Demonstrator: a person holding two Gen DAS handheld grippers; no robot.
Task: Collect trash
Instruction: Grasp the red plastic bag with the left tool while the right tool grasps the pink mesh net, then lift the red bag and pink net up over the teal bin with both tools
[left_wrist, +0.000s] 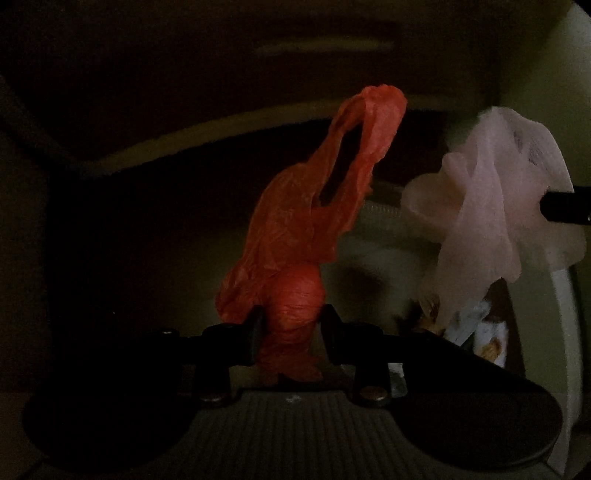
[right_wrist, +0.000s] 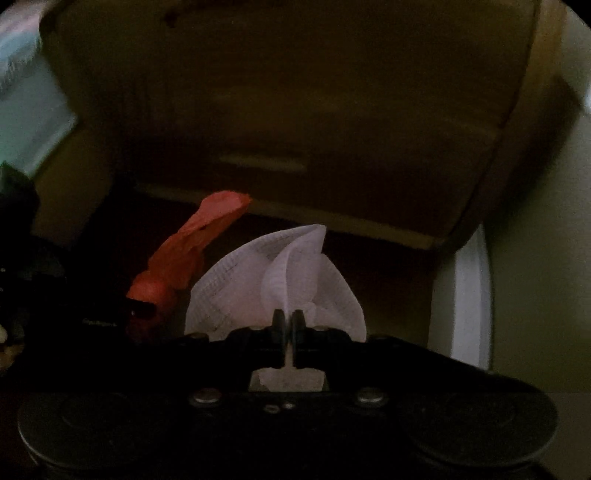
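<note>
My left gripper (left_wrist: 291, 325) is shut on a crumpled orange plastic bag (left_wrist: 295, 240), whose handle loop stands up above the fingers. The bag also shows in the right wrist view (right_wrist: 177, 262), to the left. My right gripper (right_wrist: 288, 325) is shut on a white crumpled tissue (right_wrist: 277, 284) that fans out above the fingers. In the left wrist view the tissue (left_wrist: 498, 199) hangs at the right, over the opening of a white bin (left_wrist: 565, 314) that holds food wrappers (left_wrist: 487, 339). The scene is dim.
A brown cabinet or drawer front (right_wrist: 295, 110) with a pale handle (right_wrist: 262, 162) fills the background. The bin's white rim (right_wrist: 472, 295) shows at the right. A bright window area (right_wrist: 26, 92) sits at the upper left.
</note>
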